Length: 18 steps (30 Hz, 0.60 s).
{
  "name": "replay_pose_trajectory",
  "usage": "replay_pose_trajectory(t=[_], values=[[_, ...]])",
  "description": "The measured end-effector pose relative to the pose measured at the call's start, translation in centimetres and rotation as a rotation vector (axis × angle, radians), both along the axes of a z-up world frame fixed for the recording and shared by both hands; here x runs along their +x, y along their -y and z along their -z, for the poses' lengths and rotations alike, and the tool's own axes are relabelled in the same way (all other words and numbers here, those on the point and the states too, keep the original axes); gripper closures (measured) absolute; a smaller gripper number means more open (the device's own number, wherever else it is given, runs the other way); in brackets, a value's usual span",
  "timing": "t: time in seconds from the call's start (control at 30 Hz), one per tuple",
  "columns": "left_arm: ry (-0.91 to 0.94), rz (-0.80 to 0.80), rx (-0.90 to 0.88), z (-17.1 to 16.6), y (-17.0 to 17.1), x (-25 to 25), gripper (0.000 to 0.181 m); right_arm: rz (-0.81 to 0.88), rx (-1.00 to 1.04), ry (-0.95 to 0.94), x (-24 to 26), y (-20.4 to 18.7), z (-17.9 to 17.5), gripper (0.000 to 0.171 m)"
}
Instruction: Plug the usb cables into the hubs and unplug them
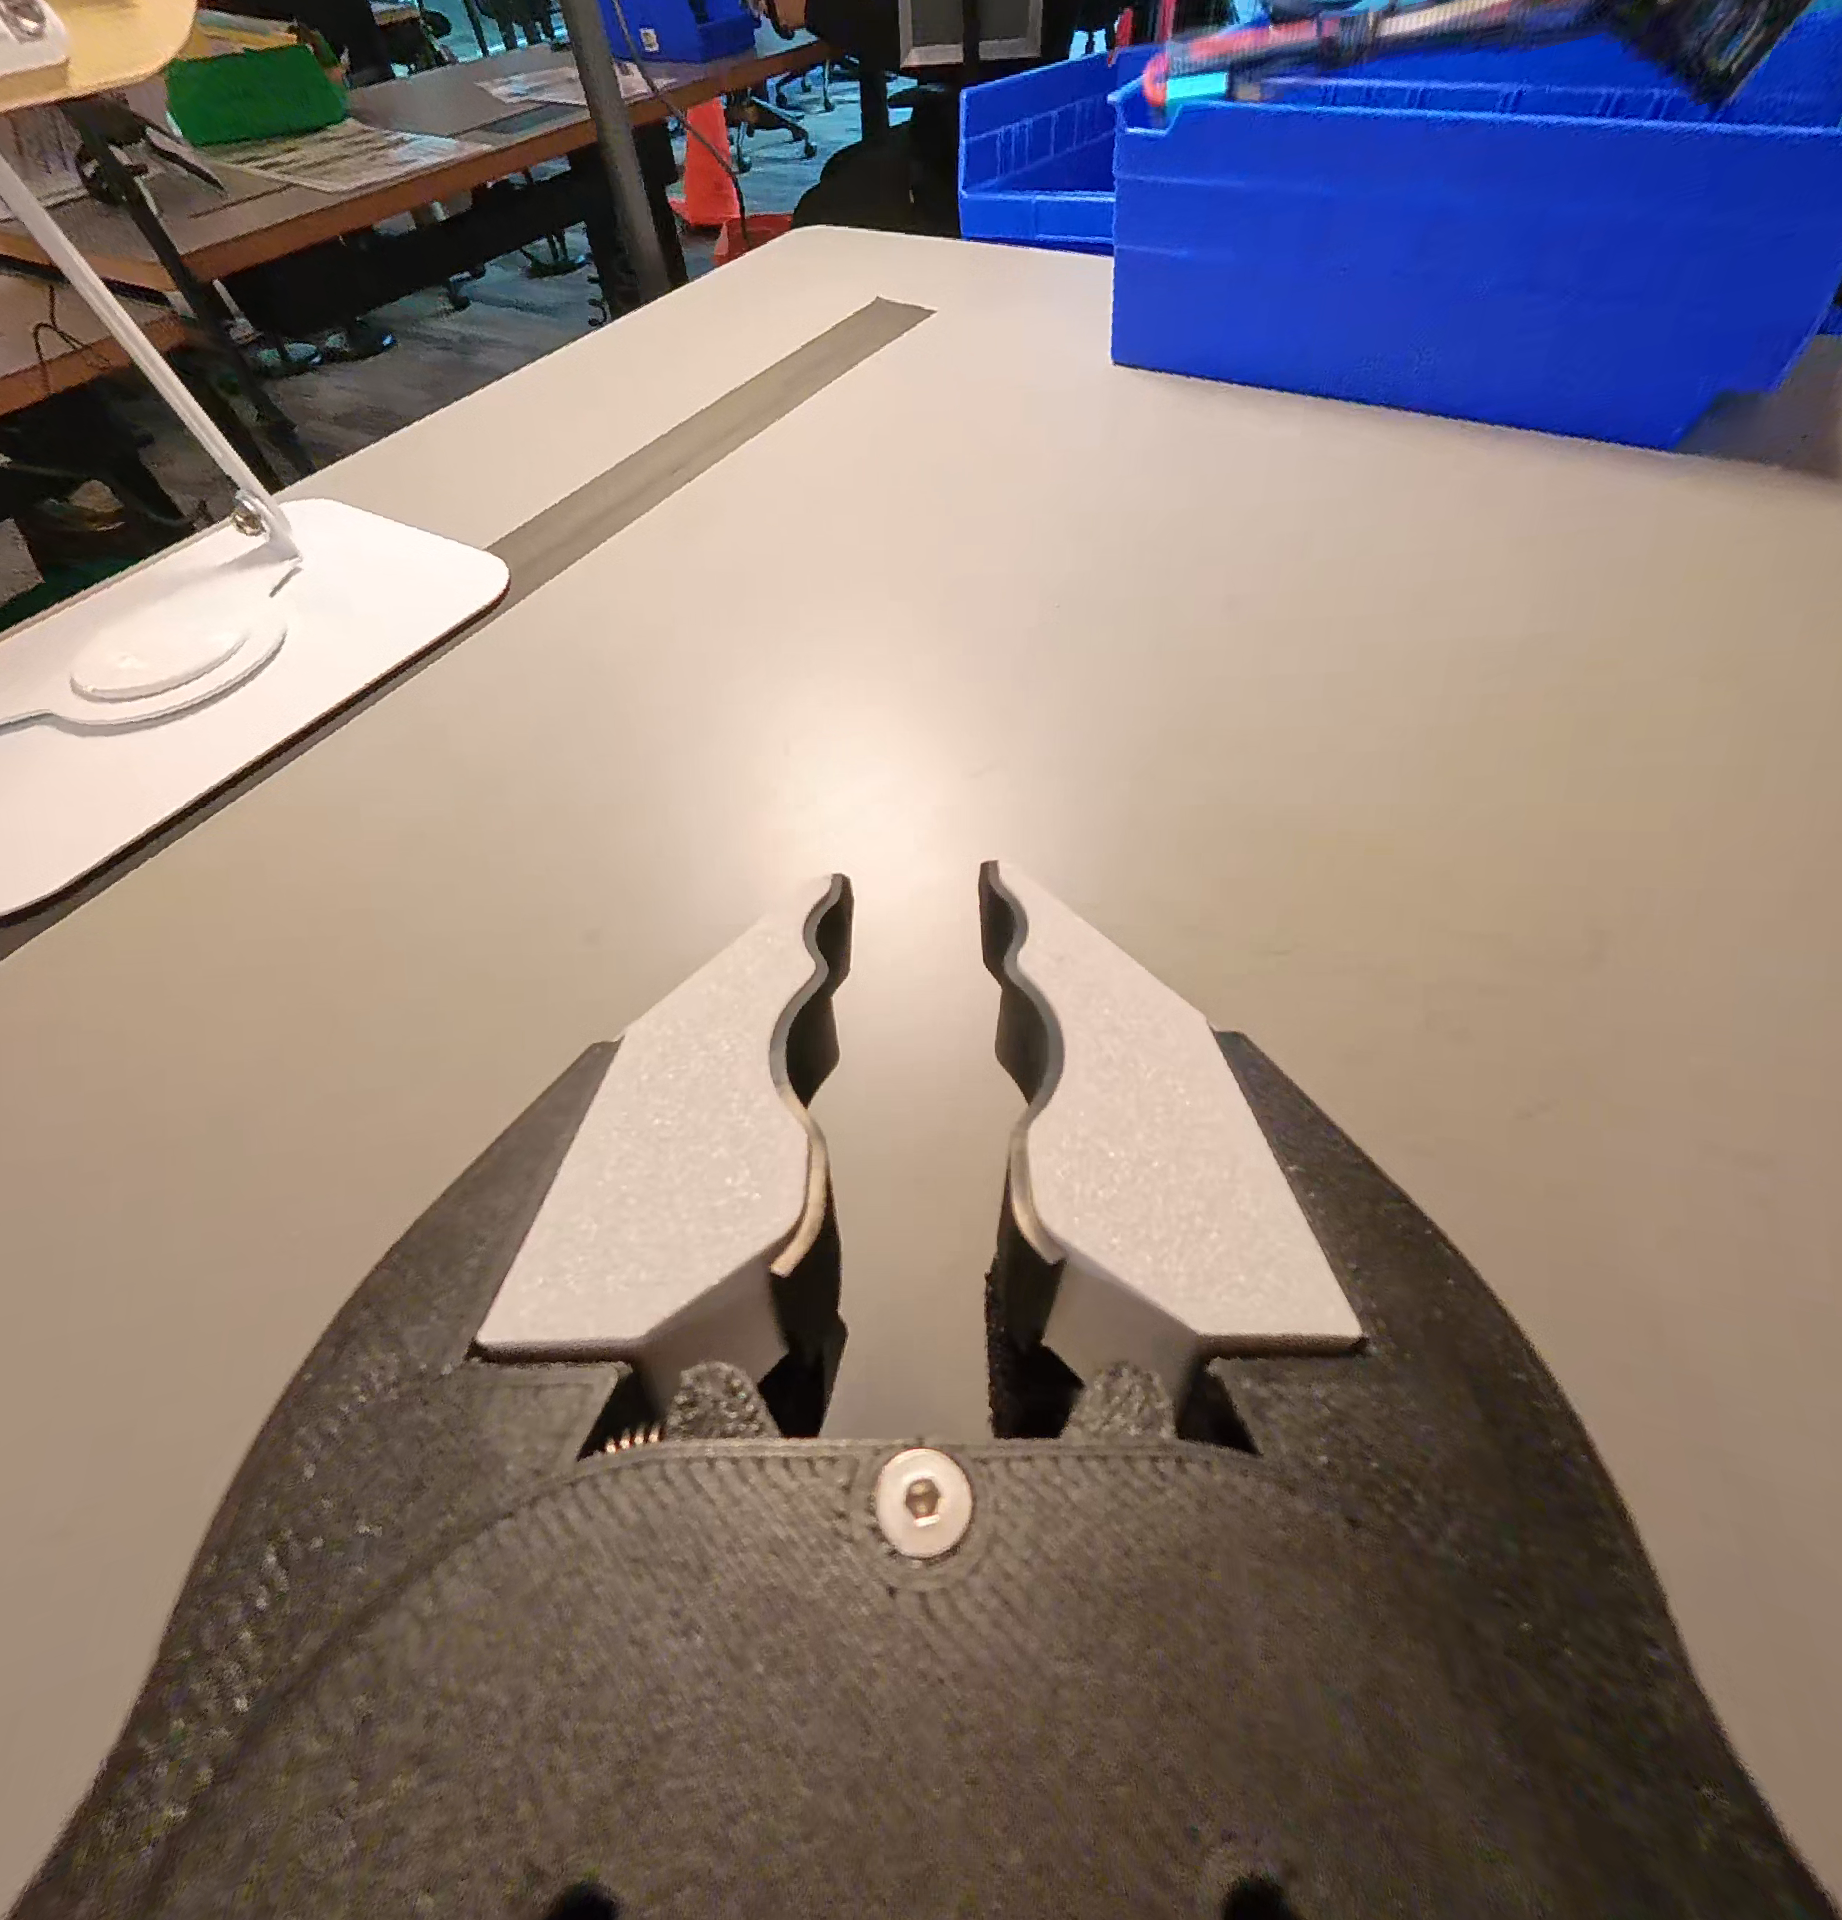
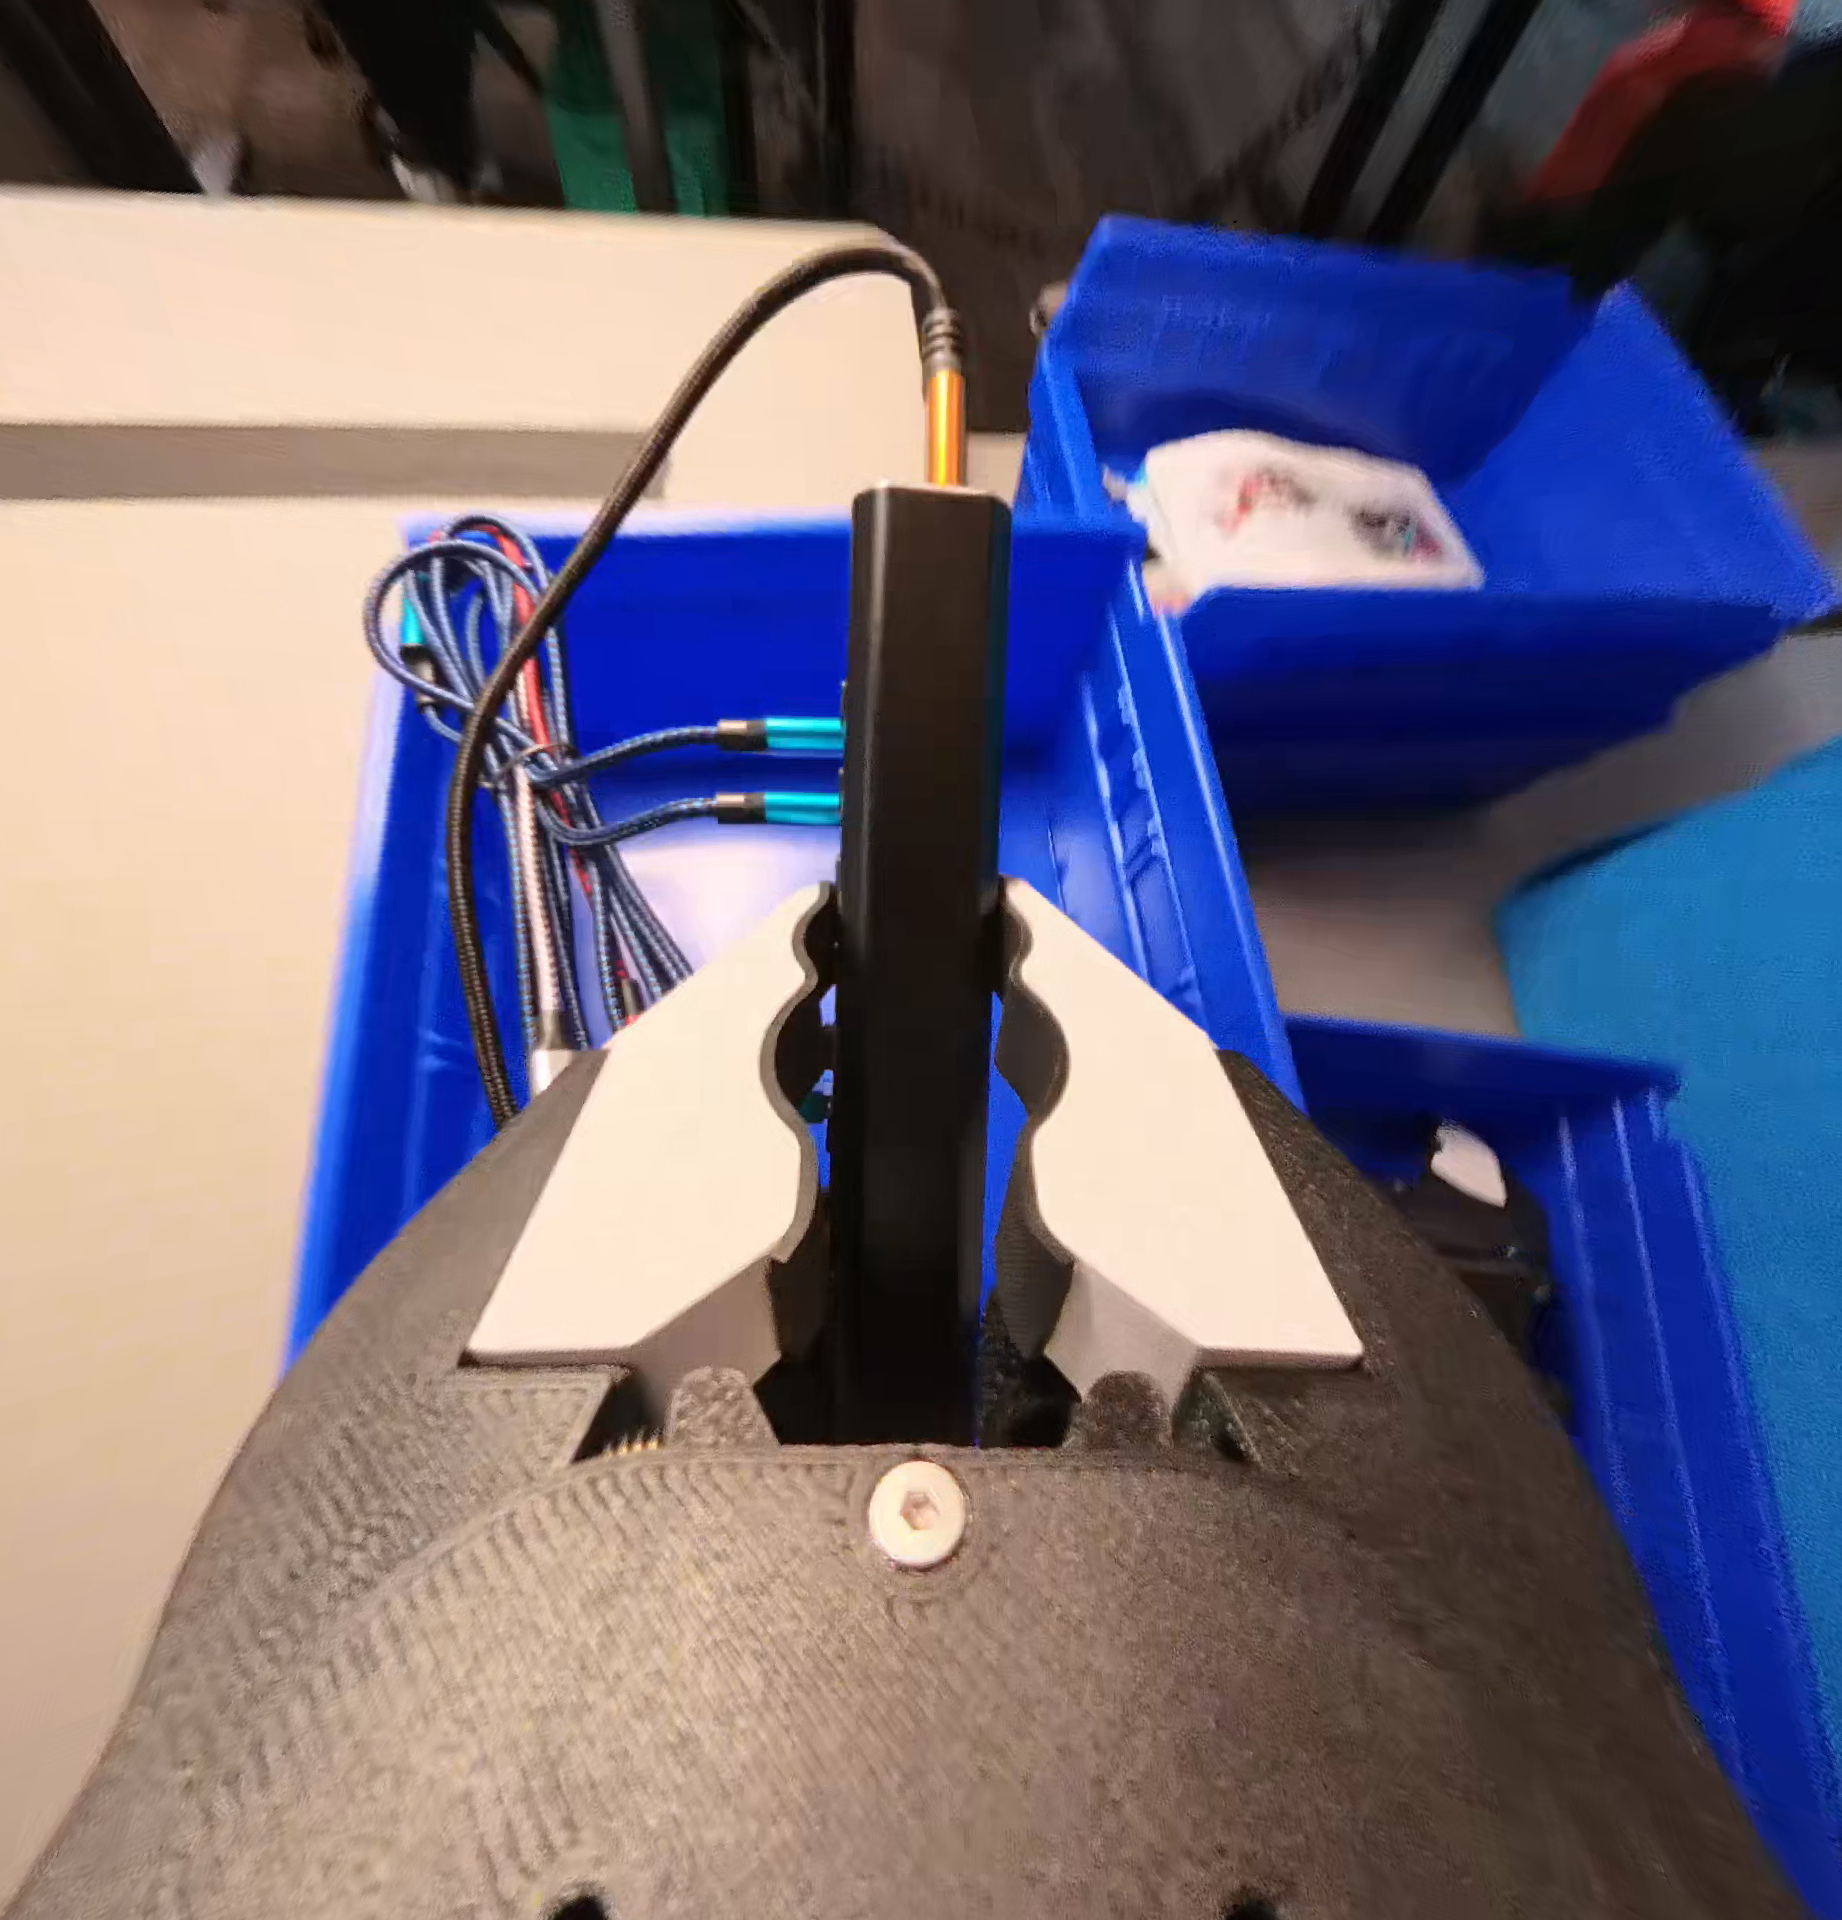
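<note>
Right gripper [image 2: 915,914] pinches the black hub [image 2: 922,831], held above the nearest blue bin [image 2: 709,613]. 2 teal-plug cables [image 2: 782,771] enter the hub's left side; 1 orange-plug cable [image 2: 943,431] its far end. Left gripper [image 1: 915,883] spread, empty, over the table [image 1: 1312,779].

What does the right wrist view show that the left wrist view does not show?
Only the right wrist view: the right gripper shut on a black hub, with two teal plugs and an orange plug in it.

Only the left wrist view: the open, empty left gripper and a white lamp base.

Both: the pale table and blue bins.
</note>
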<state>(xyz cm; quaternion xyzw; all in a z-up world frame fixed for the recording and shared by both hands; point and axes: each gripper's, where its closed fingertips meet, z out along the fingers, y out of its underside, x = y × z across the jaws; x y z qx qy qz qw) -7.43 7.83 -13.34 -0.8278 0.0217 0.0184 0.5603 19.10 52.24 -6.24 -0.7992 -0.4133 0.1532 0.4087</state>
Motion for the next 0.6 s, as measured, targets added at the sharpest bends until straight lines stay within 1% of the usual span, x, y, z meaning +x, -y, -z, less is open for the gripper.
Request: replay_pose_trajectory(t=[0.1,0.2,0.27,0.33,0.4,0.5,0.53,0.6], values=[[-0.007,0.003,-0.005,0.3,-0.1,0.2,0.155,0.016,-0.054,0.077,1.1,0.2,4.5,0.144],[0.000,0.007,-0.018,0.9,-0.2,0.2,0.155,0.045,-0.050,0.175,1.7,0.0,7.8,0.143],[-0.001,0.009,-0.030,1.3,-0.3,0.3,0.155,0.051,-0.058,0.228,1.8,-0.1,9.4,0.143],[-0.004,0.013,-0.028,1.2,-0.3,0.4,0.155,0.054,-0.058,0.231,1.8,-0.2,9.9,0.142],[0.000,0.022,-0.027,1.1,-0.2,0.5,0.155,0.062,-0.025,0.204,1.9,-0.5,8.7,0.142],[0.007,0.032,-0.033,1.2,-0.2,0.7,0.155,0.038,0.052,0.129,1.5,0.1,4.4,0.141],[0.008,0.035,-0.030,1.1,-0.2,0.7,0.155,0.004,0.077,0.099,0.9,0.9,2.8,0.140],[0.011,0.042,-0.023,0.9,-0.2,0.9,0.155,-0.102,0.111,0.027,-1.3,3.8,-0.3,0.140]])
